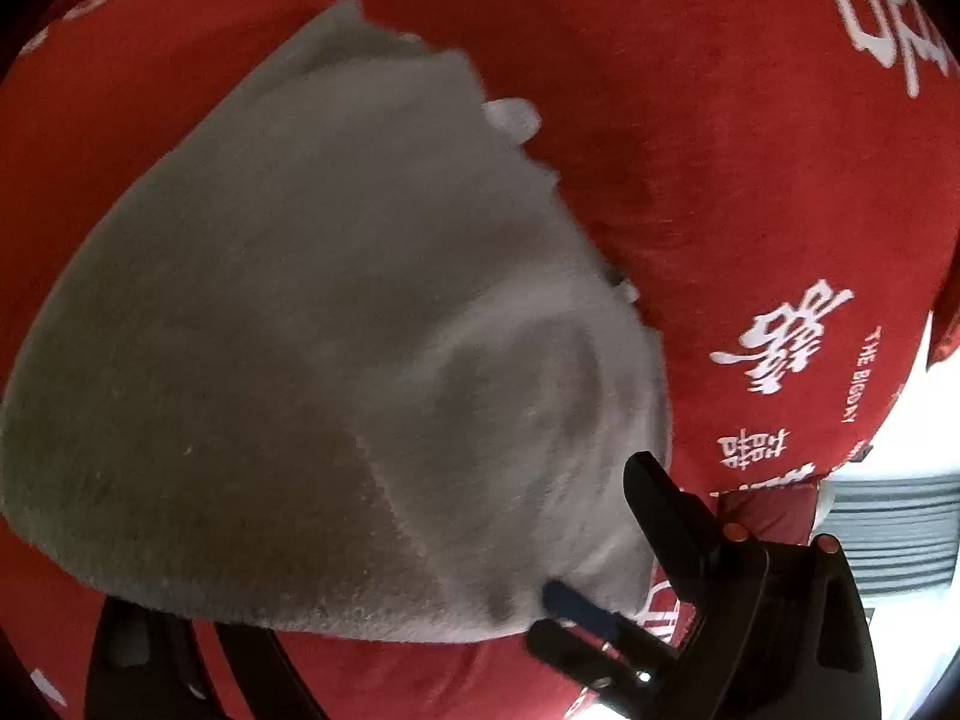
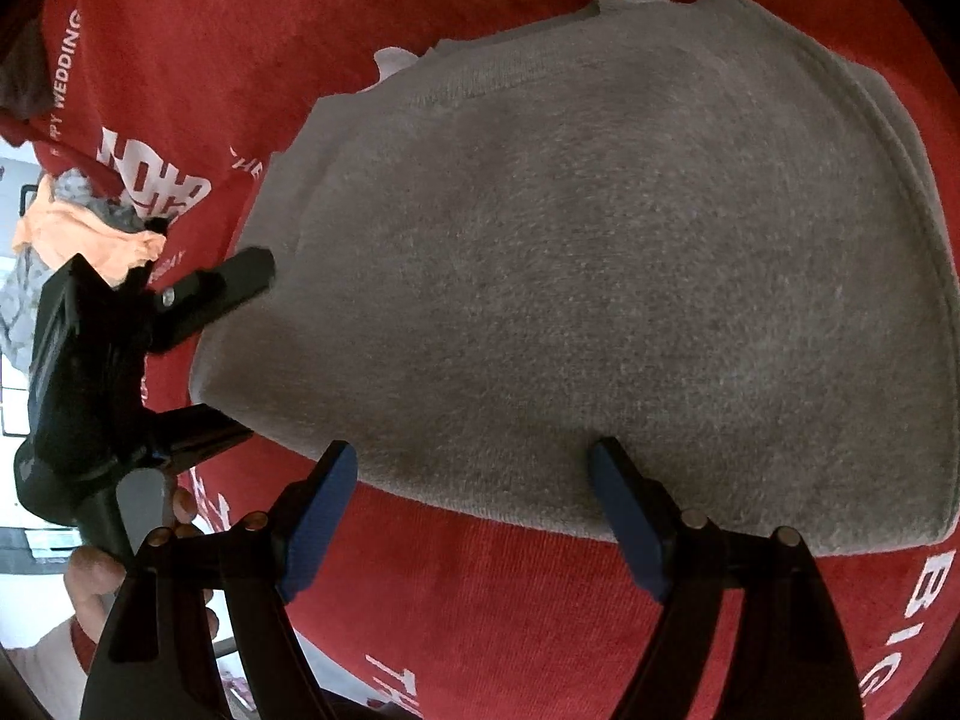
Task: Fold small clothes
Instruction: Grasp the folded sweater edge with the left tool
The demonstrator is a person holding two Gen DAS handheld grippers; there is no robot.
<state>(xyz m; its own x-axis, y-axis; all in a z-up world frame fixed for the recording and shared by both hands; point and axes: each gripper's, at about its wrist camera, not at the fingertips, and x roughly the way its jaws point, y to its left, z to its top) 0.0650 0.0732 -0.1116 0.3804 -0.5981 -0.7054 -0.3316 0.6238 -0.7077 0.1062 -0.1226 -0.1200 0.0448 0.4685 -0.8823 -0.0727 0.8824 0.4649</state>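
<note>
— What is the garment like?

— A grey fleecy garment, soft and napped, folded flat into a thick, rounded slab of several layers.

— Where does it lie?

— On the red cloth with white lettering, which shows round it on every side.

— And its edges?

— The far edge is ragged, with pale bits of fabric poking out from under it. The near edge is a smooth fold. A curved seam shows near one corner in the left wrist view — blurred there.
</note>
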